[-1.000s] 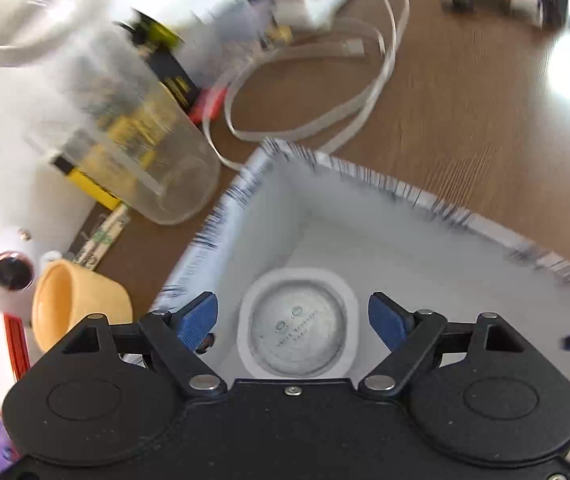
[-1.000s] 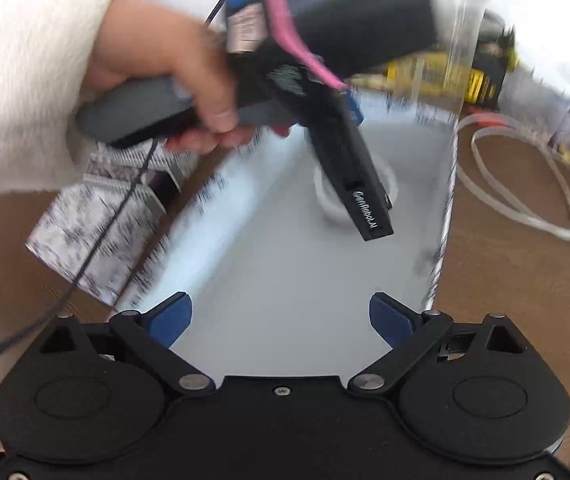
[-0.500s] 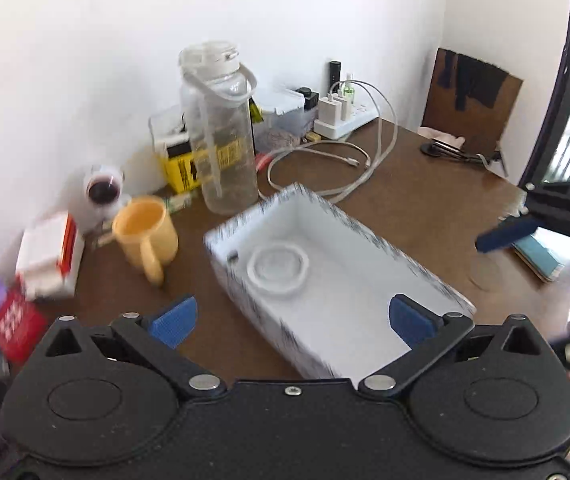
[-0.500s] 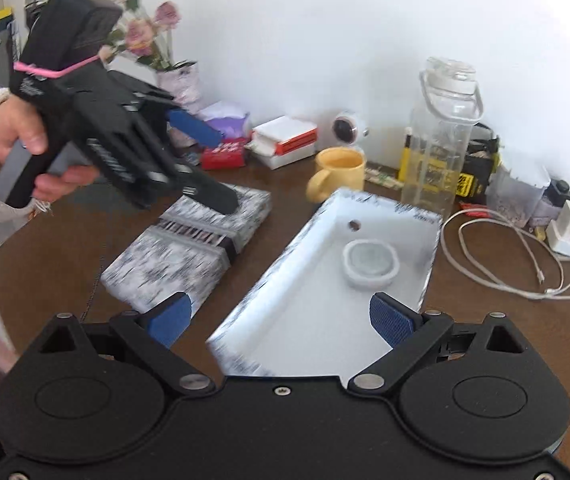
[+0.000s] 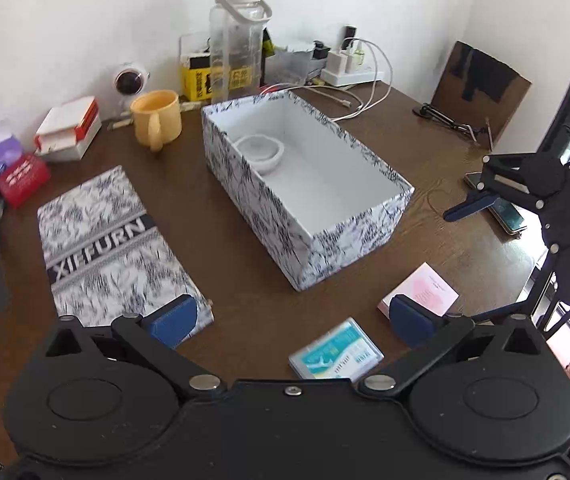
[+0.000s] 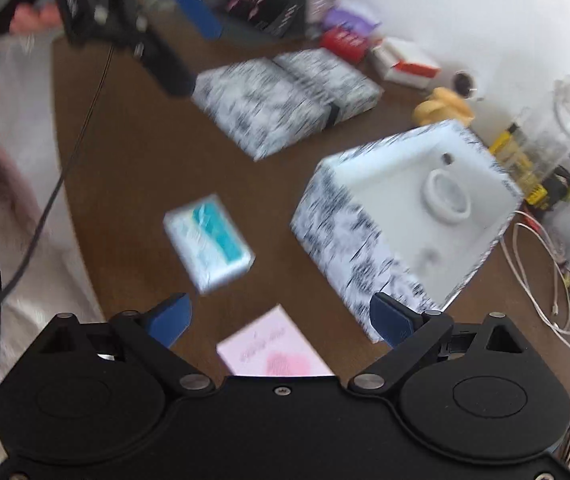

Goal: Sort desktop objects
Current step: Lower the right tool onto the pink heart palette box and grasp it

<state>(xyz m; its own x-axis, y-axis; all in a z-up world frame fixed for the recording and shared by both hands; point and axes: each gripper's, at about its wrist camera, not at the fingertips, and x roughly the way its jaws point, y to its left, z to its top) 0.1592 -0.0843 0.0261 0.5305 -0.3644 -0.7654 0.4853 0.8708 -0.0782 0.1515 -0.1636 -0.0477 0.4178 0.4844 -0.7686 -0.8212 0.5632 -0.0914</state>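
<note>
The patterned storage box (image 5: pixel 305 188) stands open on the brown desk (image 5: pixel 253 304), ahead of the left gripper (image 5: pixel 291 316) and a little toward its right finger. A round white container (image 5: pixel 261 152) sits in the box's far end, near its left wall. The box's lid (image 5: pixel 113 248), printed with lettering, lies flat on the desk, beyond the left finger and apart from the box. A blue and white card pack (image 5: pixel 335 354) lies between the left gripper's blue fingertips (image 5: pixel 171 318), nearer the right one, and a pink notepad (image 5: pixel 421 294) rests just beyond the right fingertip. The left gripper's fingers stand wide apart and hold nothing.

In the blurred right wrist view, the right gripper (image 6: pixel 281 316) is likewise spread and empty. The pink notepad (image 6: pixel 273 348) lies between its fingers, the card pack (image 6: pixel 209 244) sits beyond its left finger, and the box (image 6: pixel 401 216) stands beyond its right finger.

A yellow mug (image 5: pixel 156 120) and a clear water bottle (image 5: pixel 237 44) stand behind the box by the wall.
</note>
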